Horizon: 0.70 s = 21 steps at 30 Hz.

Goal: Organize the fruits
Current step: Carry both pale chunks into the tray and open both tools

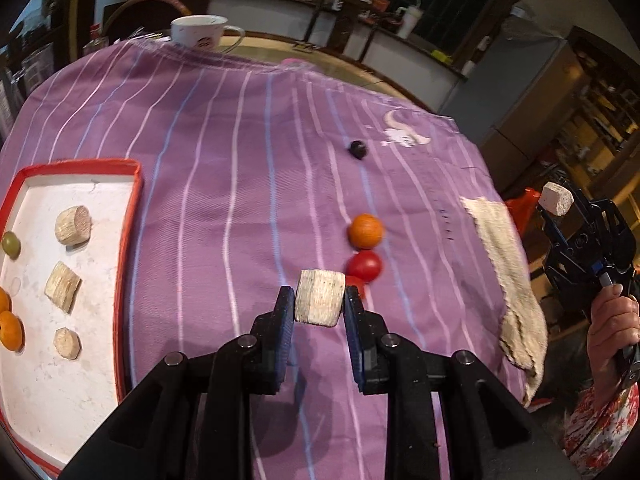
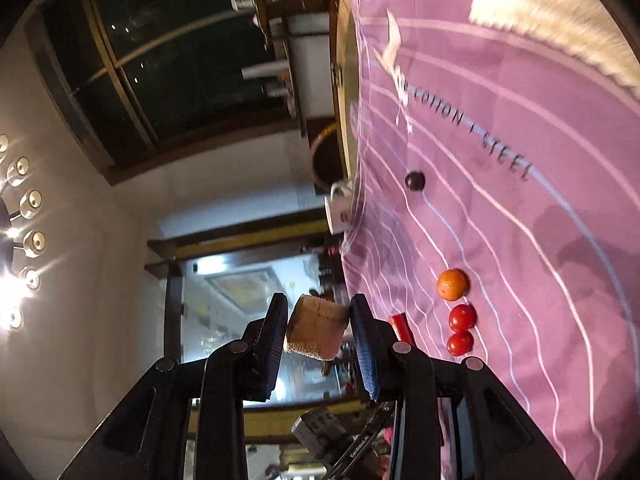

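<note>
Left wrist view:
- My left gripper (image 1: pixel 320 300): jaws closed on 1 pale wooden block (image 1: pixel 319 303), held above the purple striped cloth (image 1: pixel 224 152).
- Tray with red rim (image 1: pixel 132 216), at the left on the cloth: holds 3 wooden pieces (image 1: pixel 73 225), 1 green fruit (image 1: pixel 11 245) at its left edge and 2 orange fruits (image 1: pixel 10 330), partly cut off by the frame.
- Loose on the cloth beyond my fingers: 1 orange fruit (image 1: pixel 365 231), 1 red tomato (image 1: pixel 364 266) just beside it, another red one partly hidden behind the right finger, and 1 dark berry (image 1: pixel 357 149) further off, well apart from them.
- Beige knitted cloth (image 1: pixel 508 276) over the right edge of the table.
- White cup (image 1: pixel 199 31) at the far edge.
- My right gripper (image 1: pixel 560 204) at the right, off the table, gripping 1 round wooden piece (image 1: pixel 557 199); my right hand (image 1: pixel 614 324) on its handle, floral sleeve (image 1: pixel 604 428) below.

Right wrist view (rolled sideways, table at the right):
- My right gripper (image 2: pixel 318 332): jaws closed on the wooden piece (image 2: pixel 317 333), held in the air off the table.
- On the cloth (image 2: pixel 520 240): orange fruit (image 2: pixel 452 284), 2 red tomatoes (image 2: pixel 462 317) in a row touching, dark berry (image 2: pixel 415 181) apart.
- Tray rim, 1 red sliver (image 2: pixel 401 327) behind my right finger.
- Cup (image 2: pixel 338 208) at the table edge.
</note>
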Each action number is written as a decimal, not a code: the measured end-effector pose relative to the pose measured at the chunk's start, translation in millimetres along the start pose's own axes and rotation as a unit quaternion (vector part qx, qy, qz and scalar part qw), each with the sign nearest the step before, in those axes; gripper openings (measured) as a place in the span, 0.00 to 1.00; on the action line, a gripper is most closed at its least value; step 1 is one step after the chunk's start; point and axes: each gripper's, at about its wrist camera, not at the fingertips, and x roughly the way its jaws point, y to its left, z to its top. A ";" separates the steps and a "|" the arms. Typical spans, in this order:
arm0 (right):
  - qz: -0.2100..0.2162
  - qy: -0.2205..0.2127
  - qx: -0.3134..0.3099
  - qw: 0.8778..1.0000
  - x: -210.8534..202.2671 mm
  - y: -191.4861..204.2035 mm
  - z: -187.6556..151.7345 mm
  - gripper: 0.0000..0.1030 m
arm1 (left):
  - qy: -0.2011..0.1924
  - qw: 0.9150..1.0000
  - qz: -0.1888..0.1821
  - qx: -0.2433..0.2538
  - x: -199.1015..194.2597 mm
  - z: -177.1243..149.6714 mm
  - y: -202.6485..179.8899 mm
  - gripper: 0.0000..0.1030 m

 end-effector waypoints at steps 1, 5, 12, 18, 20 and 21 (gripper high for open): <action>0.004 -0.011 -0.003 1.000 -8.4 6.5 -4.6 0.34 | 0.000 1.000 -0.008 0.004 -2.8 -0.8 -2.6 0.23; 0.030 -0.051 -0.029 0.998 -53.5 37.2 -22.6 0.34 | 0.004 0.999 -0.029 0.022 -11.3 -3.1 -10.8 0.23; 0.016 -0.042 -0.056 0.997 -54.2 51.8 -68.9 0.35 | 0.006 0.998 -0.045 0.044 -22.5 -8.9 -13.3 0.23; -0.024 0.027 -0.059 0.998 16.8 35.4 -100.8 0.35 | -0.006 0.999 -0.014 0.032 -48.0 -21.4 24.3 0.23; -0.033 0.058 -0.062 0.996 47.3 27.8 -113.1 0.35 | -0.011 1.000 0.009 0.016 -60.7 -26.8 49.9 0.23; -0.039 0.078 -0.065 0.994 65.9 24.4 -120.7 0.35 | -0.014 1.000 0.020 0.007 -67.3 -29.3 62.1 0.23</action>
